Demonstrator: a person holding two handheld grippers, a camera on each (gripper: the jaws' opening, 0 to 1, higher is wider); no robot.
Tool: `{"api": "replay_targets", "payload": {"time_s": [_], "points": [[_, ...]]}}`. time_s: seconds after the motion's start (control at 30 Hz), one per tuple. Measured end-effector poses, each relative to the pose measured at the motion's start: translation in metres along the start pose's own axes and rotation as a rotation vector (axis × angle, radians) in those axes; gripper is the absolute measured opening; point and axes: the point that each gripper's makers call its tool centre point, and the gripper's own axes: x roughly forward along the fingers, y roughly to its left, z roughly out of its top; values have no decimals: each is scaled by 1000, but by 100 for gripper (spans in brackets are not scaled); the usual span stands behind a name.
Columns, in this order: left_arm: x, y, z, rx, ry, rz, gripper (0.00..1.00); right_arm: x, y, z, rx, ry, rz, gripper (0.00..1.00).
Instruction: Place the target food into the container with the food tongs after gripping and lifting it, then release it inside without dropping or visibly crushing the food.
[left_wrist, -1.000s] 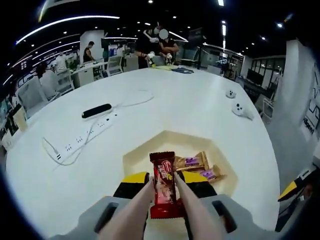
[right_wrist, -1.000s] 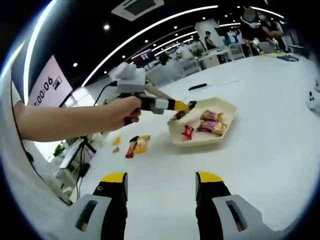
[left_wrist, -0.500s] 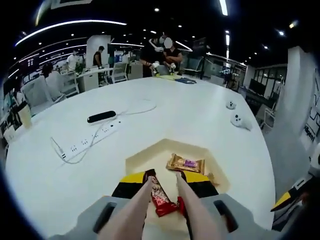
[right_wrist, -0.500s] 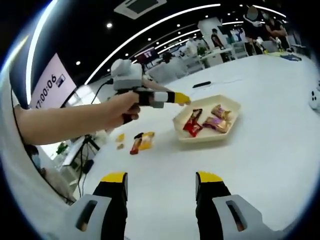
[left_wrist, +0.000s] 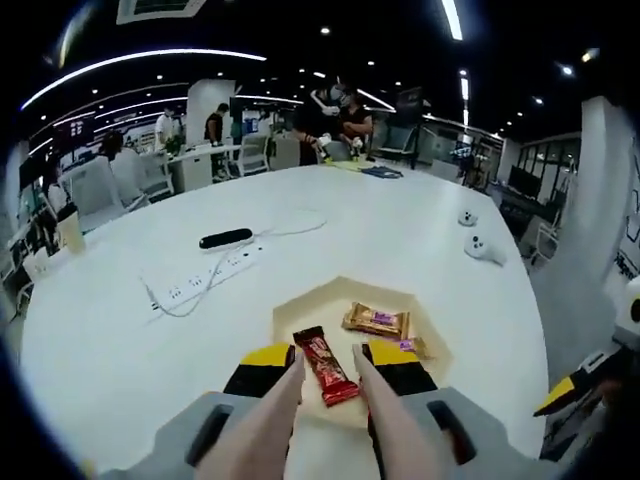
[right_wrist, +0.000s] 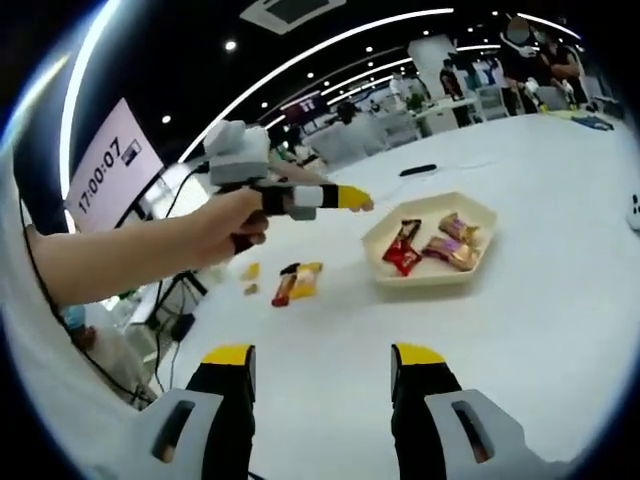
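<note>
A red-wrapped chocolate bar (left_wrist: 326, 365) lies flat inside a cream hexagonal tray (left_wrist: 300, 312) on a broad white table (left_wrist: 380, 230), next to a gold-wrapped snack bar (left_wrist: 376, 321) and a second gold-and-purple packet (left_wrist: 411, 347) at the tray's right. The left gripper (left_wrist: 328, 385) hangs just above the tray's near edge, its tong arms spread to either side of the red bar and touching nothing. In the right gripper view the same tray (right_wrist: 385, 238) sits well ahead, with the person's hand (right_wrist: 222, 220) holding the left gripper beside it, the tong tips short of the tray's rim. The right gripper (right_wrist: 322, 385) stands low over bare tabletop, its yellow-tipped jaws wide apart and empty. More wrapped snacks (right_wrist: 297, 282) lie loose on the table left of the tray. A white power strip (left_wrist: 205, 279) and a black remote (left_wrist: 225, 239) rest farther across the table.
</note>
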Motion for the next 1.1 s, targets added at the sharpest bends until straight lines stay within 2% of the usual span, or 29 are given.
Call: {"api": "replay_targets", "payload": {"time_s": [0.17, 0.4, 0.67, 1.1], "points": [[-10, 6, -1, -10, -9, 12, 25, 2, 9, -3, -2, 3, 11, 54], [-24, 18, -11, -33, -10, 42, 25, 4, 15, -6, 0, 0, 13, 54], [-46, 20, -15, -50, -32, 64, 25, 5, 22, -3, -13, -10, 17, 54], [-82, 33, -36, -90, -48, 126, 25, 3, 39, -12, -45, 14, 39, 54]]}}
